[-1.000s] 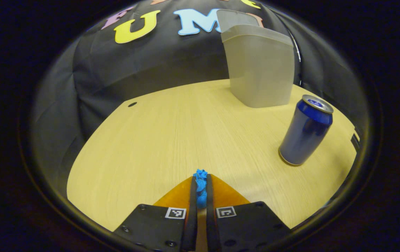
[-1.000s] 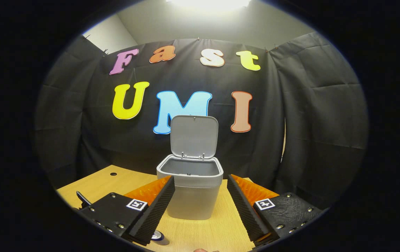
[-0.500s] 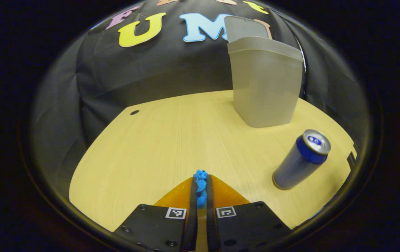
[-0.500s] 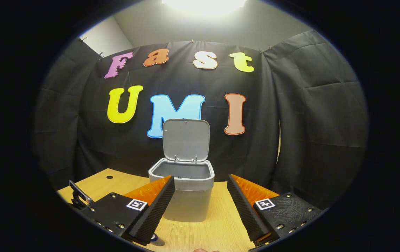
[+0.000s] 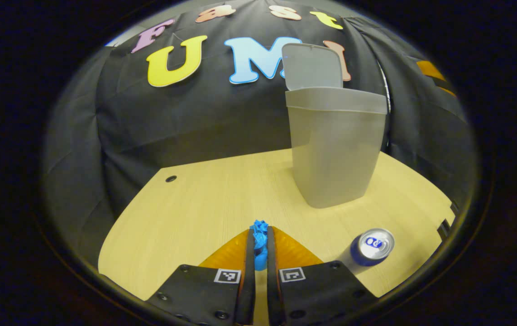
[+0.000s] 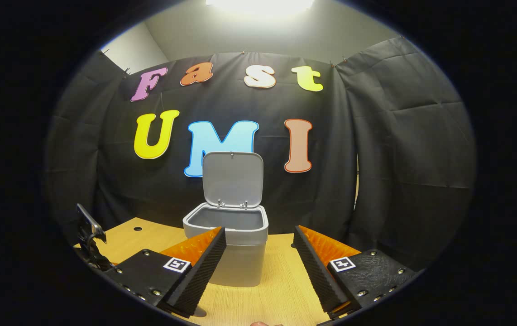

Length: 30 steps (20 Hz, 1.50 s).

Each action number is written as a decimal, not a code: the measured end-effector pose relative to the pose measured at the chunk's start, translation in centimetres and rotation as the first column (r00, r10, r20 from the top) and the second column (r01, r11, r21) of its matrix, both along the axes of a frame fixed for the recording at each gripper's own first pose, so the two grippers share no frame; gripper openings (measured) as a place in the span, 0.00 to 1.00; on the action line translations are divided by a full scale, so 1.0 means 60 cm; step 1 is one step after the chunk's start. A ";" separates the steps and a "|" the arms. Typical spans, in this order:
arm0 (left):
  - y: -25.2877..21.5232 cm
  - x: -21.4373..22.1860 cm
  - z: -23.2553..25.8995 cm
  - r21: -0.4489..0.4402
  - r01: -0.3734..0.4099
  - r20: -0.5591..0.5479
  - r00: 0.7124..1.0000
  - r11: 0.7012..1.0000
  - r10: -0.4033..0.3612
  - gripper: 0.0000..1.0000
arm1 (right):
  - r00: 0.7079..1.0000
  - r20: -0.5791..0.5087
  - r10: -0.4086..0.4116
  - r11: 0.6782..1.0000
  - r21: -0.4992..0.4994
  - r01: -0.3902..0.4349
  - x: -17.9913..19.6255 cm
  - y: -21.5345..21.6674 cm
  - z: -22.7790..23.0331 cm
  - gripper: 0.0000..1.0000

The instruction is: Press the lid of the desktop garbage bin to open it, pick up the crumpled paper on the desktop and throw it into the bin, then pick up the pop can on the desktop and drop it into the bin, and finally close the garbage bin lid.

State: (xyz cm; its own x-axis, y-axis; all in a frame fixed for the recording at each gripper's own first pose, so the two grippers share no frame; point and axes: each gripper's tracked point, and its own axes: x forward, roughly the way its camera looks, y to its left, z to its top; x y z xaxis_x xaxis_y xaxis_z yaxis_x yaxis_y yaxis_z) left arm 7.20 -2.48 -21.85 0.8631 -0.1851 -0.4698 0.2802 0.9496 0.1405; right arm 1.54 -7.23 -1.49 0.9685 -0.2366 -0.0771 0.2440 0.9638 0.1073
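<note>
Right now my left gripper (image 5: 259, 246) has its fingers pressed nearly together on the crumpled paper (image 5: 259, 244), a small blue wad pinched between them with its top poking out past the tips. It hangs above the tabletop (image 5: 204, 203), a pale wood surface with a small dark hole near its far left corner. Ahead and to the right in the left gripper view stands the garbage bin (image 5: 333, 149), a grey tapered tub resting upright on the tabletop, its lid (image 5: 313, 67) swung up and standing behind the rim. Nearer to me and right of my fingers stands the pop can (image 5: 371, 246), blue with a silver top, upright on the tabletop and apart from the bin; I see it almost from above.

My right gripper (image 6: 260, 260) has its fingers spread wide with nothing between them. In the right gripper view the bin (image 6: 227, 226) sits straight ahead, framed between the two fingers, its mouth open and its lid (image 6: 232, 179) raised against the black cloth wall (image 6: 399, 149). At the left edge of that view I can make out a dark piece of the other gripper.
</note>
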 end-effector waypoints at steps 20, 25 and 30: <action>-0.158 0.135 0.279 -0.271 0.116 0.261 0.964 0.955 -0.043 0.17 | 0.997 -0.069 -0.024 1.000 0.007 0.024 0.011 -0.020 -0.044 0.96; -0.205 0.165 0.306 -0.296 0.163 0.297 0.952 0.941 -0.071 0.19 | 0.996 -0.078 -0.048 0.999 0.007 0.049 0.022 -0.036 -0.050 0.96; -0.258 0.204 0.317 -0.297 0.205 0.317 0.942 0.932 -0.106 0.17 | 0.993 -0.106 -0.051 0.999 0.012 0.053 0.048 -0.044 -0.067 0.96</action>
State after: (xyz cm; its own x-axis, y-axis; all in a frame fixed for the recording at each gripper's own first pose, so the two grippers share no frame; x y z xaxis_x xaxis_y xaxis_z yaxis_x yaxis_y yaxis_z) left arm 19.42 -17.99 -2.81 0.8995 -0.4265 -0.0944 0.4218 0.9042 -0.0669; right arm 4.41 -9.86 -5.49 0.9413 -0.2843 -0.1819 0.3043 0.9480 0.0929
